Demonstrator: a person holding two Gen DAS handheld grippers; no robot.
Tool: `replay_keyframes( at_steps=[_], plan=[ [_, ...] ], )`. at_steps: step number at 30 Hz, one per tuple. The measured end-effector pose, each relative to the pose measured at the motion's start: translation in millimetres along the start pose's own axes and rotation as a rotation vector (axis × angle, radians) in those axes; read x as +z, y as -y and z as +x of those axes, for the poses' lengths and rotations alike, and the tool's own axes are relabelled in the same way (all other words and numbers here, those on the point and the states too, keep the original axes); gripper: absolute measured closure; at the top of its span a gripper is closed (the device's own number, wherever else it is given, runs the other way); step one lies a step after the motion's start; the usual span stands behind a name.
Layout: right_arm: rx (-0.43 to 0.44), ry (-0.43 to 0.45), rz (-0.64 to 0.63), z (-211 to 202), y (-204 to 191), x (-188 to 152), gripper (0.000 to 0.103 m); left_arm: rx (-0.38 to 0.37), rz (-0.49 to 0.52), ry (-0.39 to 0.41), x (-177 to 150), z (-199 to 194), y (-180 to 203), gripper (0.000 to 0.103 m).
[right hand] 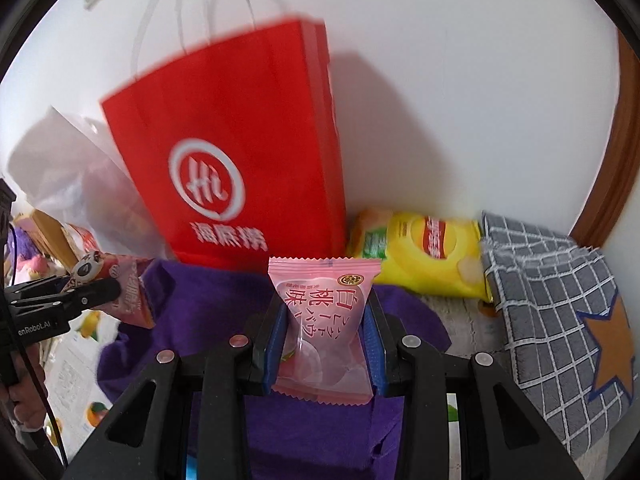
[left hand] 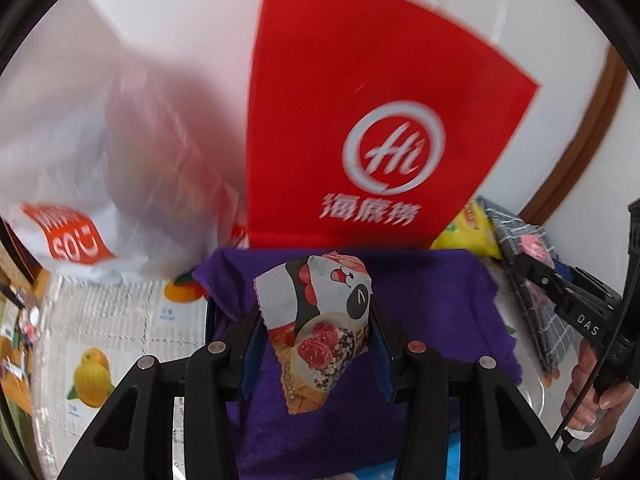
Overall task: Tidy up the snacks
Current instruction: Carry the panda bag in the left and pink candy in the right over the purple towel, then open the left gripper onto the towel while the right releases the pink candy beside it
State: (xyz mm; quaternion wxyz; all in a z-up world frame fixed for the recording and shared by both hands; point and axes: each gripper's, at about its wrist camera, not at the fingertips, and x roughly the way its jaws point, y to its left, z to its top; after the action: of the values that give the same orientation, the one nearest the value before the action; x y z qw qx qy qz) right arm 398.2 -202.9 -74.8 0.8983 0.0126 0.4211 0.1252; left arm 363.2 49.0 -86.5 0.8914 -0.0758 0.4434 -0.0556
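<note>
My left gripper [left hand: 316, 334] is clamped on a panda-print snack packet [left hand: 320, 320], held above the purple cloth [left hand: 436, 312]. My right gripper [right hand: 324, 340] pinches a pink peach snack packet [right hand: 324, 320] over the same cloth. Behind stands a red paper bag [right hand: 240, 152], with a yellow chip bag [right hand: 424, 256] near the table's back edge.

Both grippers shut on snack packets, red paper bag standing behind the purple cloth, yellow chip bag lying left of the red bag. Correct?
One slip: the yellow chip bag lies to the right of the red paper bag, not left, as the right wrist view shows. The rest holds: the left gripper is shut on the panda-print snack packet, the right gripper on the pink peach snack packet, over the purple cloth.
</note>
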Motion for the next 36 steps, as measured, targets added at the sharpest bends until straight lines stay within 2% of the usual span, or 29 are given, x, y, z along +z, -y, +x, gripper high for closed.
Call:
replay_keyframes(
  at_steps=[4, 15, 33, 34, 36],
  plan=[
    [0.029, -0.054, 0.008, 20.2, 6.8, -8.1, 0.067, 0.012, -0.011, -0.028, -2.8, 14.6, -8.3, 0.060],
    [0.028, -0.163, -0.013, 64.0, 0.4, -24.7, 0.067, 0.049, -0.021, -0.088, -7.3, 36.9, -14.4, 0.060],
    [0.008, -0.245, -0.027, 84.1, -0.3, -33.5, 0.066, 0.052, -0.021, -0.152, -11.3, 49.5, -11.0, 0.059],
    [0.006, -0.247, -0.030, 85.5, -2.3, -33.3, 0.065, 0.052, -0.019, -0.156, -11.7, 50.3, -10.3, 0.059],
    [0.002, -0.248, -0.030, 83.9, -2.7, -31.9, 0.055, 0.051, -0.016, -0.161, -12.5, 51.3, -9.1, 0.059]
  ],
)
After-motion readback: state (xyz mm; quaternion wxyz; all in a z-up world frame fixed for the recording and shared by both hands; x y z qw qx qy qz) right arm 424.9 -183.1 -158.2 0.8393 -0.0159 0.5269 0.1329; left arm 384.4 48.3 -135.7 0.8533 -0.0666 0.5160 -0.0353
